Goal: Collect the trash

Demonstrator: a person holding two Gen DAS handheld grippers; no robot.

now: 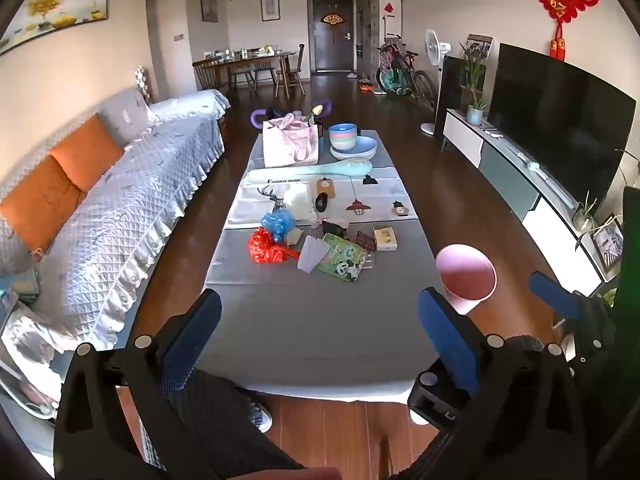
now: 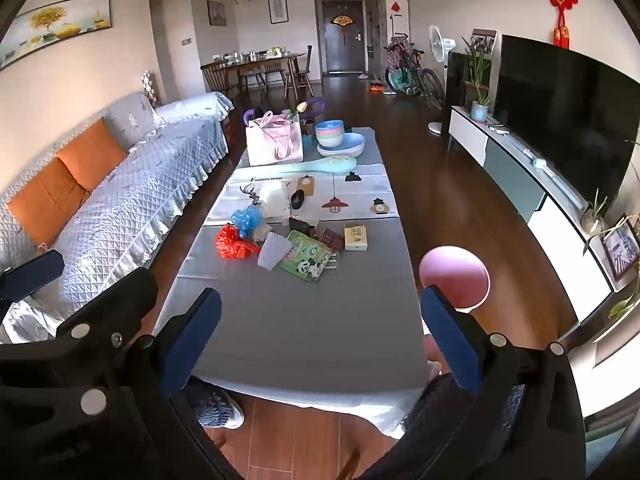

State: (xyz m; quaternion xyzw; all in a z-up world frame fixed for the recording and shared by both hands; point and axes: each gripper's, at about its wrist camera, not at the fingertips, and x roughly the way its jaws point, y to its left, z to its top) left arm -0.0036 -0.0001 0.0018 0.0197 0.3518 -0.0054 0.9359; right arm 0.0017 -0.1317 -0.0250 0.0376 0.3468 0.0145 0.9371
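Left gripper (image 1: 320,344), right gripper (image 2: 320,340): both released, empty. Red wrapper (image 1: 266,246) at 11 o'clock: pinch its bulk, lift clear. Pink bin (image 1: 466,274) at 2 o'clock.

A crumpled red plastic bag (image 1: 266,246) and a scrunched blue plastic bag (image 1: 279,222) lie touching mid-table, beside a white pleated paper wrapper (image 1: 312,254), a green panda-printed packet (image 1: 344,258) (lying flat) and a small cream carton (image 1: 385,238). A pink plastic bin (image 1: 466,276) stands open at the table's right edge.
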